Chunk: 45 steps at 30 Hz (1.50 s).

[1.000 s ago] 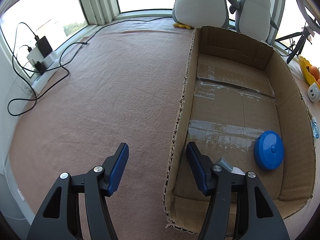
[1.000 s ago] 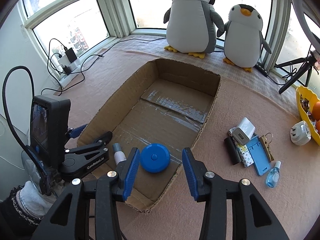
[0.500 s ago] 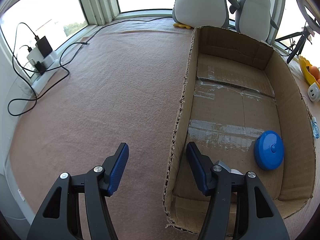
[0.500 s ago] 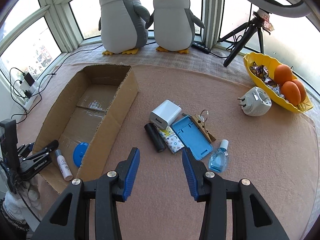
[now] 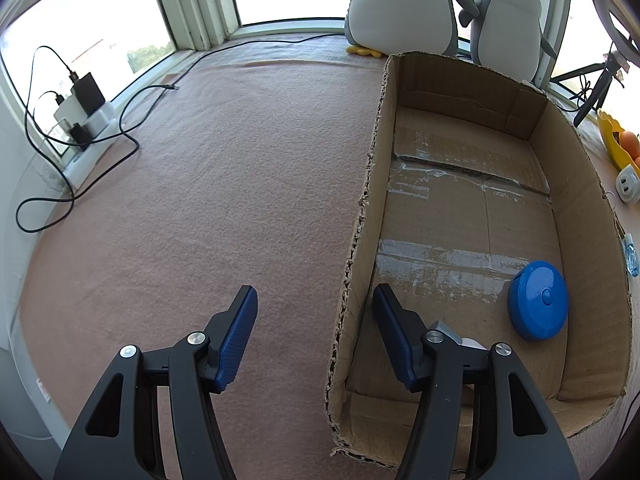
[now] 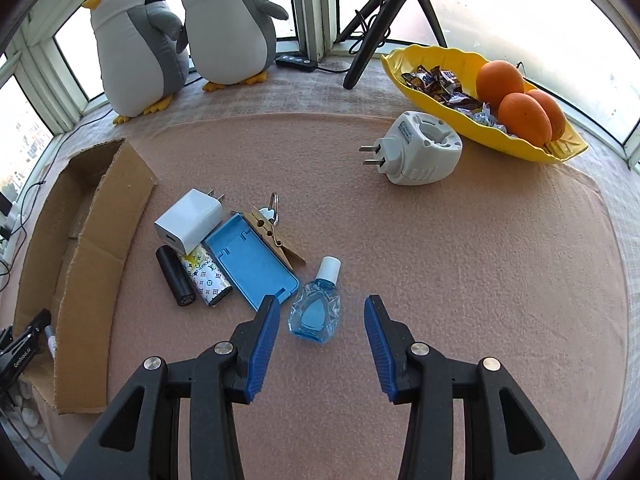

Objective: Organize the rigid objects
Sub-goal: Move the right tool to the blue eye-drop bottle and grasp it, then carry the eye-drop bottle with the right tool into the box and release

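My right gripper (image 6: 320, 308) hangs open over the mat, and a small blue eye-drop bottle (image 6: 315, 314) lies between its fingers without touching them. Left of the bottle lie a blue case (image 6: 252, 264), a wooden clothespin on a key ring (image 6: 272, 236), a white charger (image 6: 188, 220), a patterned cylinder (image 6: 206, 280) and a black cylinder (image 6: 176, 276). My left gripper (image 5: 312, 320) is open and straddles the near left wall of the cardboard box (image 5: 360, 240). Inside the box lie a round blue tape measure (image 5: 538, 300) and a grey-capped tube (image 5: 444, 328), partly hidden by a finger.
A white plug adapter (image 6: 424, 152) sits beside a yellow dish (image 6: 516, 146) of oranges and sweets at the right. Two plush penguins (image 6: 224, 28) and a tripod (image 6: 380, 20) stand by the windows. Cables and chargers (image 5: 80, 108) lie at the far left.
The right gripper has swung away from the box and now hangs lower over the loose items, with the eye-drop bottle between its fingers. The left gripper has not moved.
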Available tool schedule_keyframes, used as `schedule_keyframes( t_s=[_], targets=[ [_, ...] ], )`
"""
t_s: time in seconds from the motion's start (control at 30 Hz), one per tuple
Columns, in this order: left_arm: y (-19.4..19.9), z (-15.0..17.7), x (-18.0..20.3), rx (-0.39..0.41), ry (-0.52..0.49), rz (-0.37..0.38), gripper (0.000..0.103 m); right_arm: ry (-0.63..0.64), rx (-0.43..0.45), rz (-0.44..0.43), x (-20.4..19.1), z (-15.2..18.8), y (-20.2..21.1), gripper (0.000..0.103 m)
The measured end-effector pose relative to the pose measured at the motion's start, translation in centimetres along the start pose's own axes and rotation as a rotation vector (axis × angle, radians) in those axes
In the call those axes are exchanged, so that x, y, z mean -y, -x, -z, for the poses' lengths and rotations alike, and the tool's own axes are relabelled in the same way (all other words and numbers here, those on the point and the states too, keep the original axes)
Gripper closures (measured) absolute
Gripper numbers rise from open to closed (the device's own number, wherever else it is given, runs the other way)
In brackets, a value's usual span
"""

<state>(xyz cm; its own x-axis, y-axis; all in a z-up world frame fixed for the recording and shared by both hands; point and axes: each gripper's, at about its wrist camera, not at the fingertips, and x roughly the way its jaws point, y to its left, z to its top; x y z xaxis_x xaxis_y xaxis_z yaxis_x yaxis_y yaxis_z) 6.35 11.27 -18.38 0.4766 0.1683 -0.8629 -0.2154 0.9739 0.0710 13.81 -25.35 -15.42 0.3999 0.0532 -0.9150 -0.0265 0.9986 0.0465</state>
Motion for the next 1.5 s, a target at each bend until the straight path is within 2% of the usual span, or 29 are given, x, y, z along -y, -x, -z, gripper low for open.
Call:
schedule_keyframes(
  t_s=[0.27,1.0,1.2,1.5],
  targets=[
    [0.0,0.0,0.0,0.000,0.000,0.000,0.043,-0.009,-0.033,-0.003,0.4,0.1,-1.9,0.063],
    [0.0,0.0,0.1,0.000,0.001,-0.001,0.043,0.016,-0.070,0.005,0.4,0.0,-3.4,0.063],
    [0.0,0.0,0.1,0.000,0.001,-0.001,0.043,0.033,-0.075,0.019,0.8,0.0,-3.5,0.074],
    [0.0,0.0,0.1,0.000,0.001,-0.001,0.043,0.046,-0.057,0.035,0.8,0.3,-3.0,0.075]
  ],
)
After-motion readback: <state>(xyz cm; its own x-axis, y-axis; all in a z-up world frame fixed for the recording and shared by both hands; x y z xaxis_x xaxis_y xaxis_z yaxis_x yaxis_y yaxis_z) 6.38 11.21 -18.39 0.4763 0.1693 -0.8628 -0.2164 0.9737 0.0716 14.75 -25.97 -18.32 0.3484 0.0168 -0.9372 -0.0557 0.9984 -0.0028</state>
